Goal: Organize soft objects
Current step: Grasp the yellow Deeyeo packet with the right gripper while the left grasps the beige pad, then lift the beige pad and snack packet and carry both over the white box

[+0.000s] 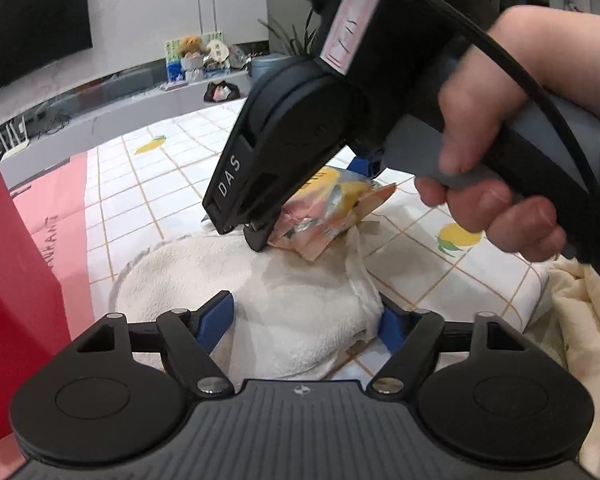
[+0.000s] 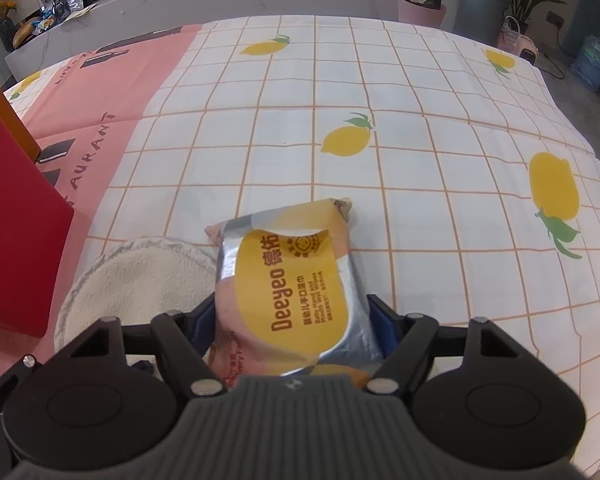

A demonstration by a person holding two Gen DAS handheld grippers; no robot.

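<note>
Two tools are here. The right tool (image 2: 296, 320) pinches a pack of wet wipes (image 2: 288, 288) just above the checked tabletop (image 2: 420, 160). The left tool (image 1: 308, 316) is spread wide around a white towel (image 1: 292, 292) lying beside a red bag (image 1: 16, 280).

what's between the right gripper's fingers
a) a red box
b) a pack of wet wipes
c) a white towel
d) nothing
b: in the right wrist view the pack of wet wipes sits between the right gripper fingers, with the white towel lying off to one side.
</note>
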